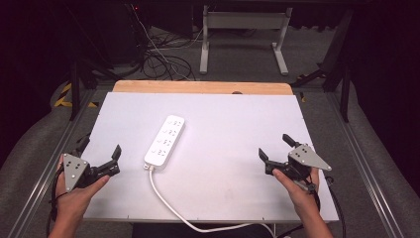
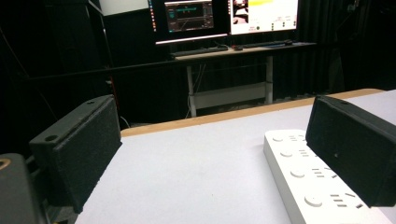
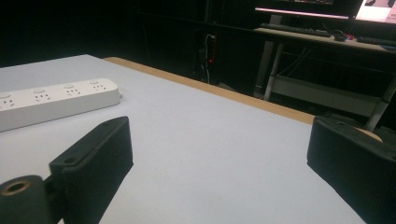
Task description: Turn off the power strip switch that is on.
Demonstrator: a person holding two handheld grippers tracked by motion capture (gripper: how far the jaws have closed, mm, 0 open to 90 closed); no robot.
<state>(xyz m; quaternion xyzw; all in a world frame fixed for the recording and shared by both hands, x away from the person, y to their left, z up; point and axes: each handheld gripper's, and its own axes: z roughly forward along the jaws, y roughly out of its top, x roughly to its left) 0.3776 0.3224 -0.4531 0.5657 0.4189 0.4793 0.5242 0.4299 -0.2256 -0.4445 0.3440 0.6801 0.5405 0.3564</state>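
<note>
A white power strip (image 1: 164, 140) with several sockets lies at the middle left of the white board (image 1: 228, 124). Its white cable (image 1: 171, 206) runs off the near edge. My left gripper (image 1: 99, 148) is held at the board's left edge, open and empty, to the left of the strip. In the left gripper view that gripper (image 2: 215, 154) stands with jaws wide apart, and the strip (image 2: 292, 165) lies partly behind the right jaw. My right gripper (image 1: 276, 147) is open and empty over the board's right side. In the right gripper view my right gripper (image 3: 219, 158) has the strip (image 3: 51, 100) far off to its left.
A wooden table edge (image 1: 198, 87) runs along the back of the board. Beyond it are floor cables (image 1: 158, 59) and a white desk frame (image 1: 242, 29). A desk with lit monitors (image 2: 224, 16) stands in the dark background. Metal rails (image 1: 366, 173) flank the table.
</note>
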